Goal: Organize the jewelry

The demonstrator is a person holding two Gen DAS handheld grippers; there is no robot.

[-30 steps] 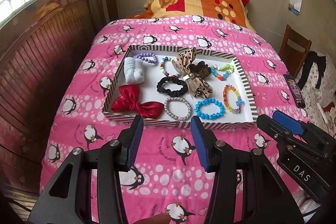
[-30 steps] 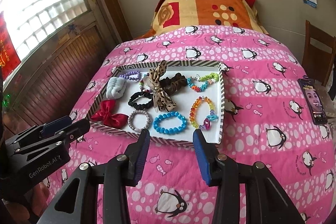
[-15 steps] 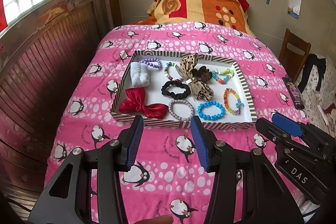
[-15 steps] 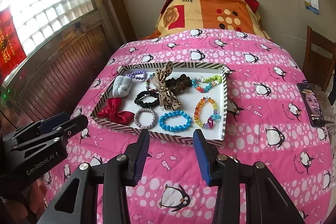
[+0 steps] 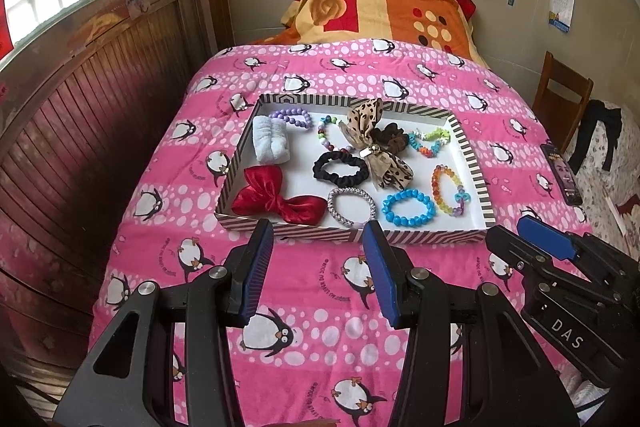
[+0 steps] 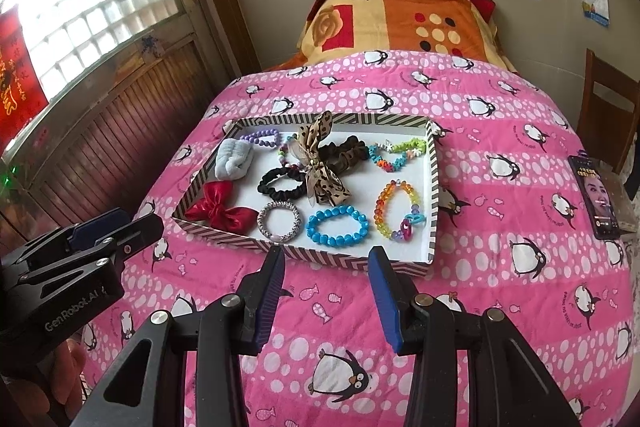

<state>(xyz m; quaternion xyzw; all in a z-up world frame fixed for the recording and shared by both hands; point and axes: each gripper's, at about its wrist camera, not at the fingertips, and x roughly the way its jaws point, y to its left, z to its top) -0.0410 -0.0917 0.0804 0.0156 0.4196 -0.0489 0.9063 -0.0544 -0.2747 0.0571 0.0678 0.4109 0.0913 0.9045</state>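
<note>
A shallow striped-rim tray (image 5: 472,163) (image 6: 434,187) lies on the pink penguin bedspread. Inside it are a red bow (image 5: 276,201) (image 6: 220,209), a silver bracelet (image 5: 352,205) (image 6: 279,221), a blue bead bracelet (image 5: 408,207) (image 6: 337,227), a rainbow bead bracelet (image 5: 448,189) (image 6: 398,209), a black scrunchie (image 5: 340,169), a leopard bow (image 5: 374,147), a white cloth roll (image 5: 271,139) and a purple bracelet (image 5: 292,117). My left gripper (image 5: 318,233) hovers open just before the tray's near edge. My right gripper (image 6: 326,261) is open too, near the same edge. Neither holds anything.
A phone (image 6: 596,195) lies on the bedspread at the right edge. An orange patterned pillow (image 5: 384,7) stands at the head of the bed. Wood panelling and a window run along the left; a wooden chair (image 5: 564,99) stands on the right.
Both views have drawn back a little from the tray, so it looks smaller and more of the bedspread shows. The jaws stand the same.
</note>
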